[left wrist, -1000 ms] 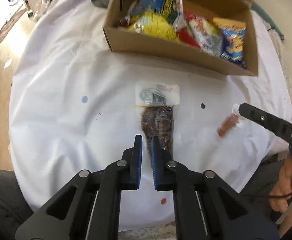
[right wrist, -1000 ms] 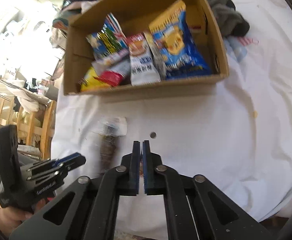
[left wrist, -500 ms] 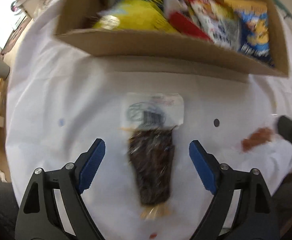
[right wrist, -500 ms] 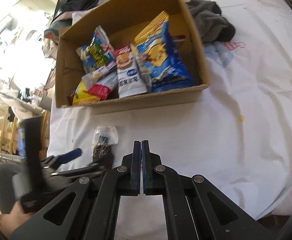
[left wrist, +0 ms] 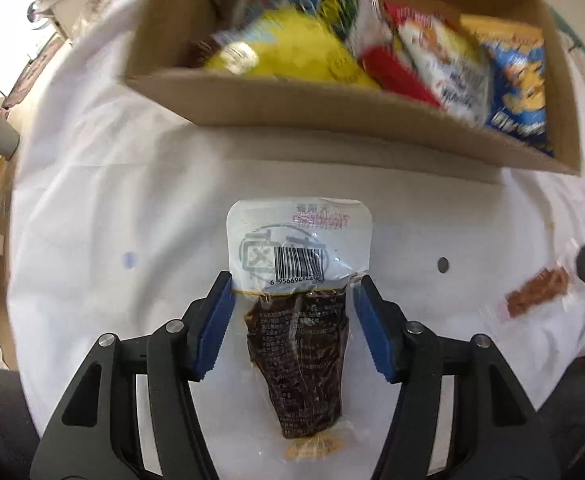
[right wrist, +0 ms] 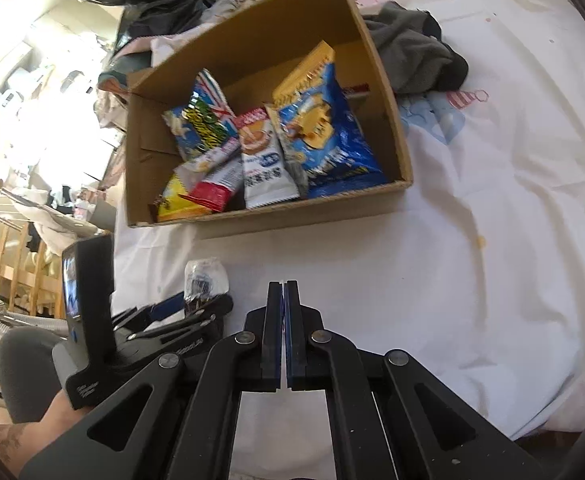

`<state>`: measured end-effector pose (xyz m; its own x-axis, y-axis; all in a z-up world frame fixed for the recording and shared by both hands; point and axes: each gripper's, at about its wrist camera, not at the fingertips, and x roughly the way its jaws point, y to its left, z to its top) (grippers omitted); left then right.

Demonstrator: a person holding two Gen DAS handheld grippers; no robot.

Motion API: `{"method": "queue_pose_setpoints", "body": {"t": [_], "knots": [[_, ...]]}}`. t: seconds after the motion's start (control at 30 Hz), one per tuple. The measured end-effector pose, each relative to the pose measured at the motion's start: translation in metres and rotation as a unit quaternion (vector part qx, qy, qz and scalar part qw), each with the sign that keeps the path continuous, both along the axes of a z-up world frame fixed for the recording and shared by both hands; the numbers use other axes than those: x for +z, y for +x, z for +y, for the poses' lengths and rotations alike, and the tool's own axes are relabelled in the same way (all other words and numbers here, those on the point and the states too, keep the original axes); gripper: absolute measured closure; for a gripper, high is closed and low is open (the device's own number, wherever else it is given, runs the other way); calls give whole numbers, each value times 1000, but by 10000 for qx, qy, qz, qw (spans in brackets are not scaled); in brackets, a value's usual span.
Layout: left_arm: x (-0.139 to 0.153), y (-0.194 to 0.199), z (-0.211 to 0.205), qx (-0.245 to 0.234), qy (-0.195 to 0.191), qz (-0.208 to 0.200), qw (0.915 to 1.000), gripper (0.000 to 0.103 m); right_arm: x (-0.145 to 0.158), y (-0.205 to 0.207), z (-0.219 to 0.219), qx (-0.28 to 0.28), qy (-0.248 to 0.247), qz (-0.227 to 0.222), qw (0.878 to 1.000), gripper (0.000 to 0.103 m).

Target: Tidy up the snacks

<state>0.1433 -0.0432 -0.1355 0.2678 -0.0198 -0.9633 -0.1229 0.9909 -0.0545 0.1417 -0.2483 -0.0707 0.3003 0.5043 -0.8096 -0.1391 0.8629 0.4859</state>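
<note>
left wrist view: the left gripper (left wrist: 294, 322) straddles a clear packet of dark snack (left wrist: 298, 320) lying on the white-clothed desk (left wrist: 92, 208) before the cardboard box (left wrist: 332, 108) of snack bags; its jaws have just been closing, pads not yet pressing. right wrist view: the right gripper (right wrist: 283, 336) hovers with jaws together, empty, beside the left.

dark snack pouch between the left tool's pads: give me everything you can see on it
The dark snack pouch is a clear plastic vacuum pack lying flat on the white tablecloth, in front of the cardboard box. Its far end is pale, with a barcode, grey logo and pink date print; the near part tapers, packed with dark brown contents. The left tool straddles it, jaws just closing, blue pads at its edges, not yet clearly pressing.
</note>
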Motion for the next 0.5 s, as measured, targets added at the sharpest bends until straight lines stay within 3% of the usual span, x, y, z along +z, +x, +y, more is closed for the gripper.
{"method": "queue_pose_setpoints", "body": {"t": [0.17, 0.33, 0.5], "knots": [[68, -33, 17, 51, -9, -958, 9954, 46, 22, -4, 2, 62, 176, -303, 9994, 102], [136, -34, 37, 88, 25, -1968, 9804, 46, 60, 0, 0, 24, 298, -796, 9964, 102], [169, -2, 49, 71, -239, -2323, 9723, 46, 93, 20, -6, -123, 451, -1170, 9920, 102]]}}
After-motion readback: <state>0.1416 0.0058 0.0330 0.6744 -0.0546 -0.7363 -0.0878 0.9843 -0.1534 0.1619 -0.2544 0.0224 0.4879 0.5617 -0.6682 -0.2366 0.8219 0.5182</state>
